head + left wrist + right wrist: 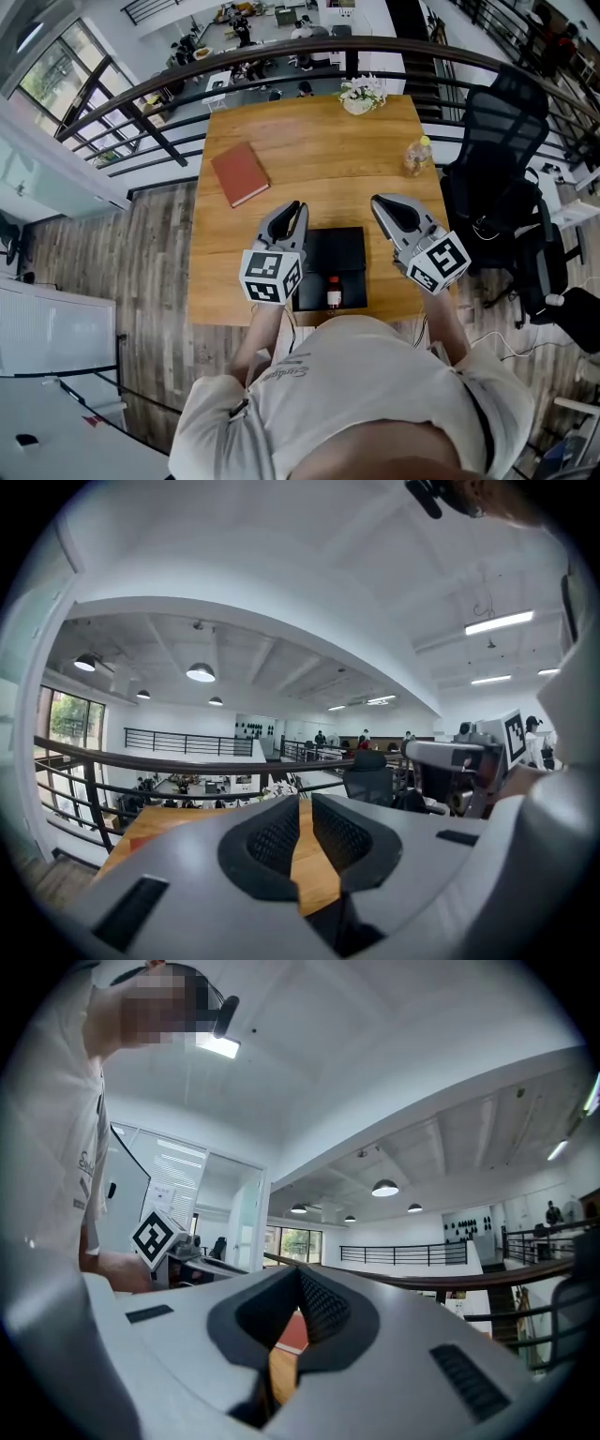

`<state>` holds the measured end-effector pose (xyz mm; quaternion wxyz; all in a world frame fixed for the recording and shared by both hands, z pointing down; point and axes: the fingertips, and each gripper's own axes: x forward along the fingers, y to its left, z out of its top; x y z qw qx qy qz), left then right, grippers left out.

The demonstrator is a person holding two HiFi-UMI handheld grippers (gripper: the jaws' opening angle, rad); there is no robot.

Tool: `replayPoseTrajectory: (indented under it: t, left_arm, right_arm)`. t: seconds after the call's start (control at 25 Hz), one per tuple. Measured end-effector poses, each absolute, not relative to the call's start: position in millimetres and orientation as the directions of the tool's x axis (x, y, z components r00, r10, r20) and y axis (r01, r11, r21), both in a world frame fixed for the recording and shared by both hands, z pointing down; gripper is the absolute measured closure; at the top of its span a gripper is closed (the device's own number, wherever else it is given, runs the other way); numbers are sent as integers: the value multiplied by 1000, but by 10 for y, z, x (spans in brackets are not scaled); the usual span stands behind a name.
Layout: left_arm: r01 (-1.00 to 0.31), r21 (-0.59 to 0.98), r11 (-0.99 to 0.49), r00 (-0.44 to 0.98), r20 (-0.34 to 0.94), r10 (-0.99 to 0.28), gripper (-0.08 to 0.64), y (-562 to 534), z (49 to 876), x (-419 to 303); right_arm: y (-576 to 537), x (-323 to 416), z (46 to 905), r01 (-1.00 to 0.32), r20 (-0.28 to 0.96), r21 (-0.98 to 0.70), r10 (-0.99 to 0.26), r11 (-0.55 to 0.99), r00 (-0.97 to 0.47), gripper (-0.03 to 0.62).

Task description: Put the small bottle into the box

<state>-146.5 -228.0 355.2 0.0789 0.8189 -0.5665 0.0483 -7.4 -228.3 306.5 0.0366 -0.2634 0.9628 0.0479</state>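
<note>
A black box lies open on the wooden table, close to its near edge. The small bottle, with a red cap and a white label, is inside the box at its front. My left gripper hovers over the box's left side, shut and holding nothing. Above the box's right side is my right gripper, its jaws together and nothing between them. Both gripper views look out level over the table, so neither shows the box or the bottle.
A red book lies at the table's left. At the far edge stands a flower pot, and a clear plastic bottle is at the right edge. A black office chair stands right of the table, with a railing behind.
</note>
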Motion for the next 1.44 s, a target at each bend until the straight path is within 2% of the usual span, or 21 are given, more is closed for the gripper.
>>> replayPoseTrajectory:
  t: [0.44, 0.92, 1.2, 1.44]
  left_arm:
    - [-927, 109, -358, 373, 196, -907, 509, -2232, 3704, -1400]
    - [-926, 142, -351, 375, 215, -902, 509, -2066, 3728, -1449]
    - [-903, 149, -403, 427, 205, -881, 509, -2021, 3743, -1384]
    - [-916, 154, -369, 393, 174, -903, 509, -2027, 3883, -1639]
  right_arm:
    - [-2244, 11, 3215, -551, -77, 91, -546, 829, -834, 597]
    - [-2038, -4, 3198, -524, -58, 111, -521, 844, -852, 597]
    - [-1949, 74, 3035, -600, -122, 153, -588, 785, -800, 597]
    - [-1874, -151, 3244, -600, -121, 133, -588, 789, -800, 597]
